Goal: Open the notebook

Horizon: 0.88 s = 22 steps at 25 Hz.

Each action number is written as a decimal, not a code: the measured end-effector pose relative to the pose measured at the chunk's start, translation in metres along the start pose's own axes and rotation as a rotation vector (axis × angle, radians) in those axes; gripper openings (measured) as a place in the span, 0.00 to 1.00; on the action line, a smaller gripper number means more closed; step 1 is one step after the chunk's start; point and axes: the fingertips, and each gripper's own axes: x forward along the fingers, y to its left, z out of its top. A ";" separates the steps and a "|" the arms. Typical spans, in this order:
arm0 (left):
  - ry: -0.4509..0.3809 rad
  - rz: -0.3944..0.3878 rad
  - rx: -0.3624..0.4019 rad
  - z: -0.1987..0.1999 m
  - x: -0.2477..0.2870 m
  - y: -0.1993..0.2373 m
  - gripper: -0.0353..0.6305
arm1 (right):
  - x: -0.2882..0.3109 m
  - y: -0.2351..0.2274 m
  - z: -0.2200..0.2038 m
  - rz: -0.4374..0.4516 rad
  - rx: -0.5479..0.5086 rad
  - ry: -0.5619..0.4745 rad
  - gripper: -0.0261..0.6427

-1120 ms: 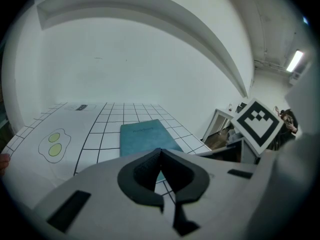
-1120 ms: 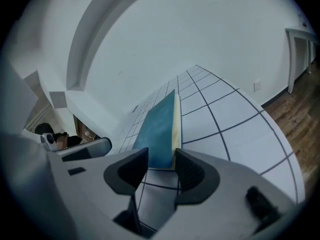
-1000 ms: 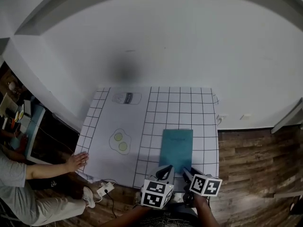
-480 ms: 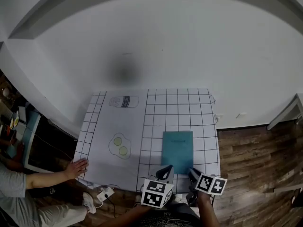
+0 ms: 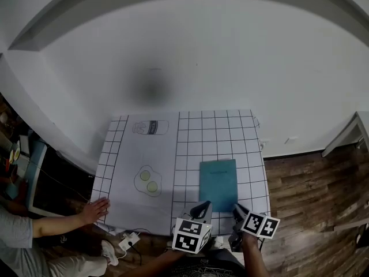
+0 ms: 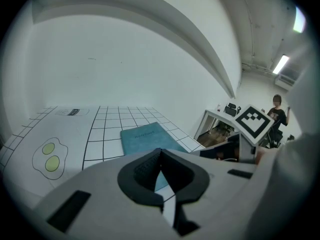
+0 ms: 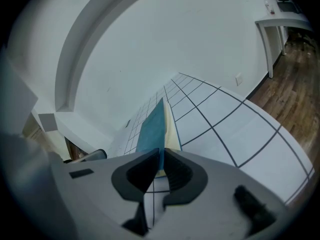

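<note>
A teal notebook (image 5: pixel 218 183) lies closed on the white grid mat (image 5: pixel 219 133), its near end toward me. In the right gripper view its teal cover (image 7: pixel 152 126) stands on edge between the jaws, with cream pages (image 7: pixel 173 129) showing beside it. My right gripper (image 5: pixel 237 210) is at the notebook's near right corner; its jaws are closing and the pads sit against the cover's edge. My left gripper (image 5: pixel 202 208) hovers at the near left corner, shut, with nothing in it. From the left gripper (image 6: pixel 160 153) view the notebook (image 6: pixel 145 136) lies just ahead.
A fried-egg drawing (image 5: pixel 148 182) and a can drawing (image 5: pixel 150 126) mark the mat's plain left half. Another person's hand (image 5: pixel 98 208) rests on the mat's near left corner. A power strip (image 5: pixel 128 237) lies on the wood floor (image 5: pixel 311 195) below it.
The right gripper's marker cube has shifted a little right and rolled. The left gripper and the notebook stay put. The other person's hand remains at the mat's corner.
</note>
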 end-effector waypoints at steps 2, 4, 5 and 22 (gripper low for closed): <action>-0.006 -0.002 0.001 0.001 -0.003 0.003 0.07 | -0.004 0.006 0.003 -0.004 -0.018 -0.017 0.10; -0.011 -0.004 0.001 0.001 -0.006 0.006 0.07 | -0.007 0.013 0.006 -0.006 -0.037 -0.038 0.10; -0.012 -0.005 0.001 0.001 -0.007 0.007 0.07 | -0.008 0.016 0.007 -0.005 -0.045 -0.049 0.10; -0.039 -0.046 0.013 0.002 -0.031 0.031 0.07 | -0.023 0.079 0.016 0.004 -0.139 -0.176 0.09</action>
